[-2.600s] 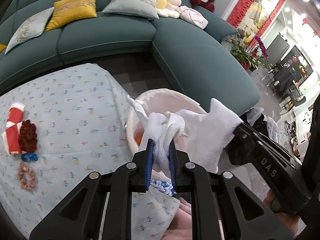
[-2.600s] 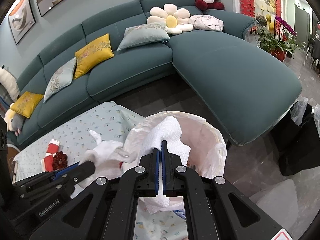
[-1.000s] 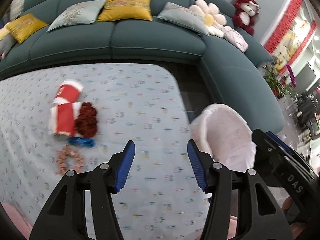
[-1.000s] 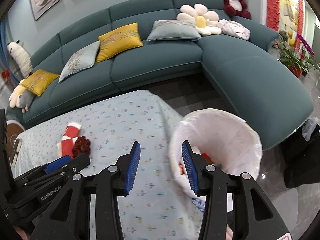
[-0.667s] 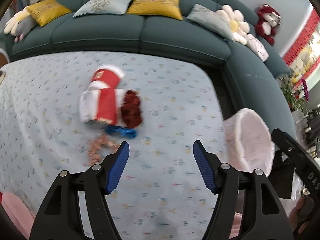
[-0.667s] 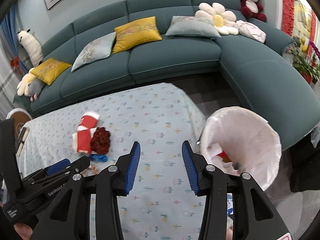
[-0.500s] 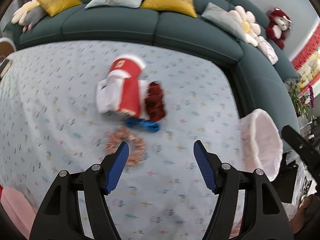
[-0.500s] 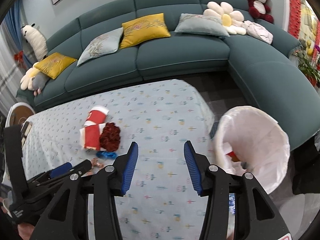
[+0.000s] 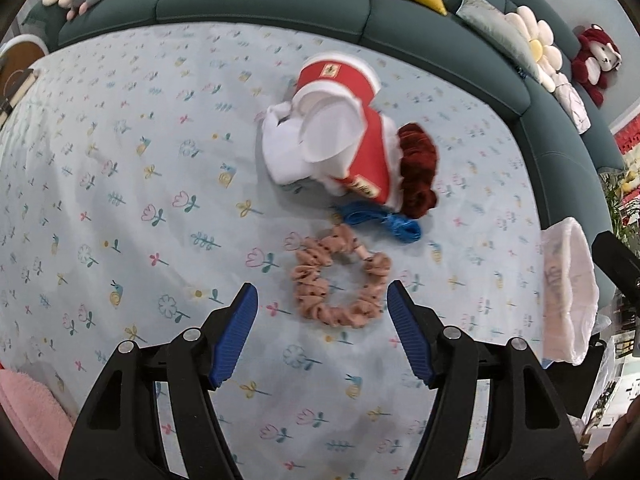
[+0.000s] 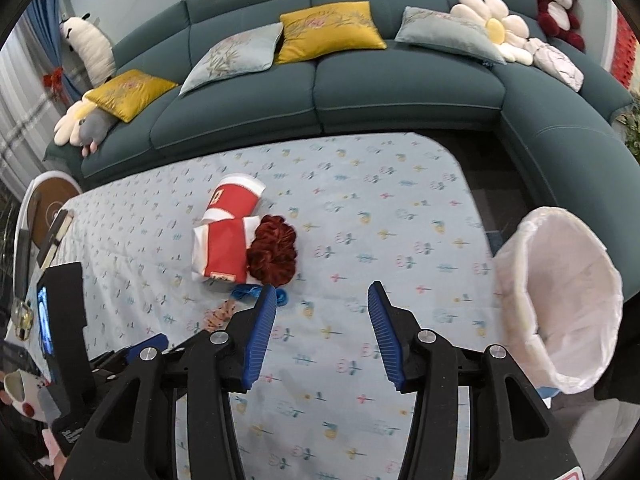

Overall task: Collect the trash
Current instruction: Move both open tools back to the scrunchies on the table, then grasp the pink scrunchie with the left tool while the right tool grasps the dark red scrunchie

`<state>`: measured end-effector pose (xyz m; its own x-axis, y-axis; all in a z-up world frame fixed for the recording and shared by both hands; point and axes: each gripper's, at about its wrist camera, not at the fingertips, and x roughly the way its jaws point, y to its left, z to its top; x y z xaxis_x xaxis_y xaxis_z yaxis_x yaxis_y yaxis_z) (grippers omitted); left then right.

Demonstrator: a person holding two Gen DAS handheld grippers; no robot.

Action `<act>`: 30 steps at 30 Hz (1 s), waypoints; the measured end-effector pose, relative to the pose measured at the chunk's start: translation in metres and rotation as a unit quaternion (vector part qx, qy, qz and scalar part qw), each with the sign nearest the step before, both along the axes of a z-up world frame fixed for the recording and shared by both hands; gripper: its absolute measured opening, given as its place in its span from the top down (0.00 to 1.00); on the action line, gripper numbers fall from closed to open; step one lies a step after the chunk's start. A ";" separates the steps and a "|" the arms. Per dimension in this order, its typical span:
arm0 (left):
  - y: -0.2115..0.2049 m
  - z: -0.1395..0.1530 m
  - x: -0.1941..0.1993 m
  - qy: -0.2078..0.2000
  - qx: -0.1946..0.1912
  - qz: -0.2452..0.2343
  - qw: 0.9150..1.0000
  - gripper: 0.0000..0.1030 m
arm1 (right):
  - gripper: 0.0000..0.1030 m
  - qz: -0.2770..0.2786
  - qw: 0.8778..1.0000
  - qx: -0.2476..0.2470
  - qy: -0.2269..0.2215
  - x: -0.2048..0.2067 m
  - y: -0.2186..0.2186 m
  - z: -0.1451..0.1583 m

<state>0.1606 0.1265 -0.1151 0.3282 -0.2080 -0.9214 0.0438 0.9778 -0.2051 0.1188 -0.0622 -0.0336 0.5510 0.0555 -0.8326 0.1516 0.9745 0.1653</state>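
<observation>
On the floral tablecloth [image 9: 120, 184] lie two crushed red-and-white paper cups [image 9: 336, 128], a dark red scrunchie [image 9: 418, 172], a blue string bundle [image 9: 380, 220] and a pink scrunchie [image 9: 340, 280]. My left gripper [image 9: 322, 320] is open and empty, just short of the pink scrunchie. My right gripper [image 10: 322, 320] is open and empty above the cloth, right of the cups [image 10: 228, 232] and dark red scrunchie [image 10: 274, 256]. The white-lined trash bin [image 10: 560, 300] stands off the table's right end; it also shows in the left wrist view [image 9: 568, 288].
A teal sectional sofa [image 10: 360, 92] with yellow and grey cushions and plush toys runs behind the table. A round side table [image 10: 48, 200] stands at the far left. A pink cloth [image 9: 28, 412] lies at the near left edge. The left tool [image 10: 68, 340] shows at lower left.
Both grippers let go of the white tissues over the bin, opened, and swung left over the table. The left gripper has closed in on the pink scrunchie.
</observation>
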 end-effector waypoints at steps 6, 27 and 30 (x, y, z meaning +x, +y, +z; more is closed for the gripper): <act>0.001 -0.022 0.011 0.021 0.000 -0.004 1.000 0.41 | 0.54 0.008 1.000 0.010 0.020 0.020 0.016 -0.021; 0.008 -0.039 0.052 0.026 -0.012 0.009 1.000 0.89 | 0.57 0.052 0.996 0.008 0.075 0.100 0.056 -0.089; 0.015 -0.035 0.058 0.024 -0.019 0.022 0.999 0.89 | 0.78 0.061 0.994 0.014 0.088 0.104 0.058 -0.099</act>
